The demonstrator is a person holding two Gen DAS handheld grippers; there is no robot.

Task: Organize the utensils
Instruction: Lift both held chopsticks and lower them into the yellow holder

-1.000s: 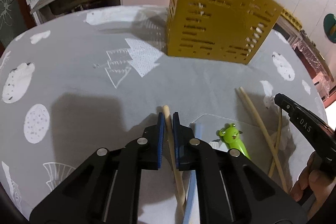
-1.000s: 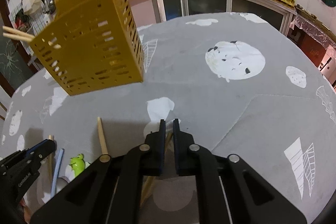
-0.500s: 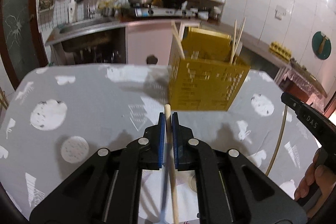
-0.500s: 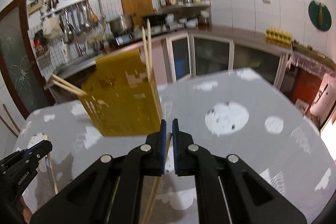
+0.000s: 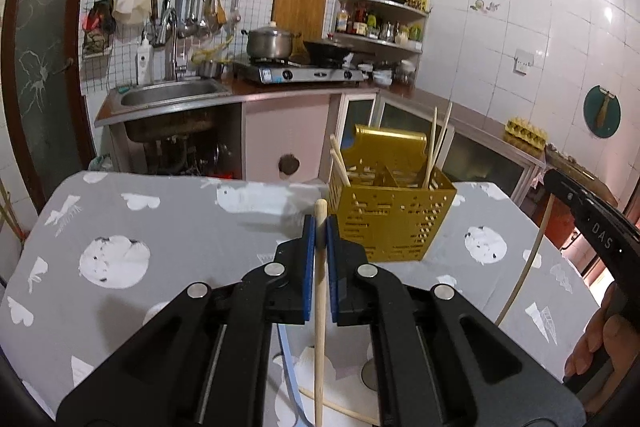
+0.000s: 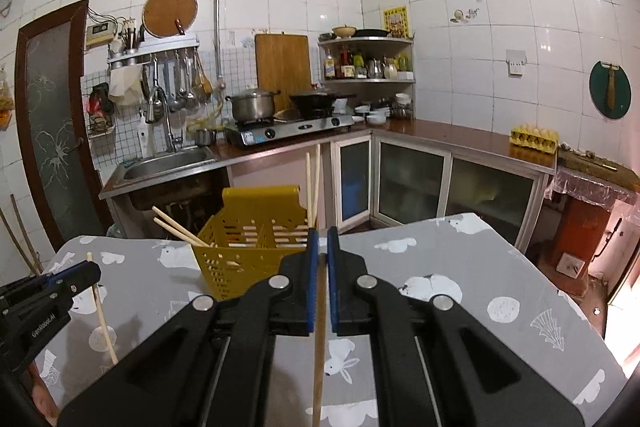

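Note:
My left gripper (image 5: pixel 320 227) is shut on a wooden chopstick (image 5: pixel 319 307) and holds it lifted above the table, tip toward the yellow perforated utensil basket (image 5: pixel 390 223). My right gripper (image 6: pixel 322 239) is shut on another wooden chopstick (image 6: pixel 319 343), also lifted, just in front of the basket (image 6: pixel 248 255). The basket stands on the grey table and holds several chopsticks in its compartments. The right gripper shows at the right edge of the left wrist view (image 5: pixel 588 223); the left one shows at the left edge of the right wrist view (image 6: pixel 44 299).
The table wears a grey patterned cloth (image 5: pixel 160 235). A light blue utensil (image 5: pixel 290 367) and another chopstick (image 5: pixel 340 405) lie on it under the left gripper. Behind the table are a sink (image 5: pixel 168 95), a stove (image 5: pixel 296 71) and cabinets.
Both grippers have risen from the table, each with its chopstick, and tilted up to a level view. The basket now appears farther and lower in both views.

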